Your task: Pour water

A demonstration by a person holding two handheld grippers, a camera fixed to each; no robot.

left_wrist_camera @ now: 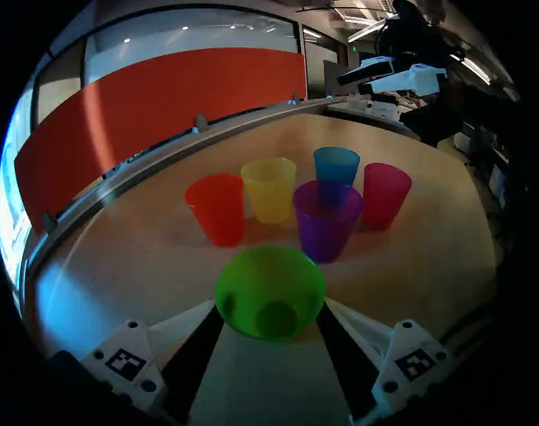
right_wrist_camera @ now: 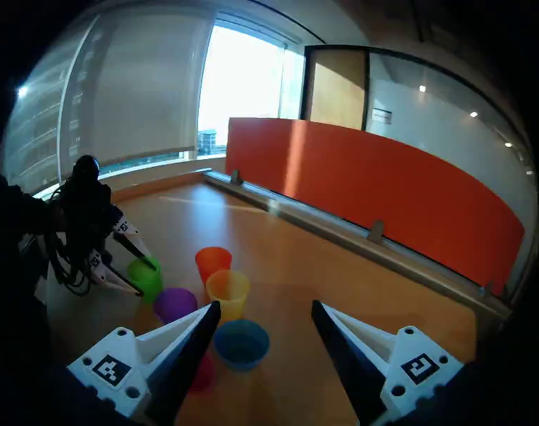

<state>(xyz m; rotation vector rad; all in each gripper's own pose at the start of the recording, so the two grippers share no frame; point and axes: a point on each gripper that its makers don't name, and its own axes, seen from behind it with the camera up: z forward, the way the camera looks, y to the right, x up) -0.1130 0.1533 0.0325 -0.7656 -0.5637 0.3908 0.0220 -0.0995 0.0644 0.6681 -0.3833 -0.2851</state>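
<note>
Six translucent plastic cups share a light wooden table (left_wrist_camera: 113,270). Both fingers of the left gripper (left_wrist_camera: 270,304) press on the sides of the lime-green plastic cup (left_wrist_camera: 270,287), clamping it between them. Just beyond its fingertips stands a purple plastic cup (left_wrist_camera: 327,220). An orange-red plastic cup (left_wrist_camera: 218,209) and a yellow plastic cup (left_wrist_camera: 269,188) stand ahead to its left, a blue plastic cup (left_wrist_camera: 336,167) and a magenta plastic cup (left_wrist_camera: 384,195) ahead to its right. The right gripper (right_wrist_camera: 265,305) has its fingers spread wide apart, gripping nothing. In its own view the blue cup lies in the gap between them, nearer its left finger.
</note>
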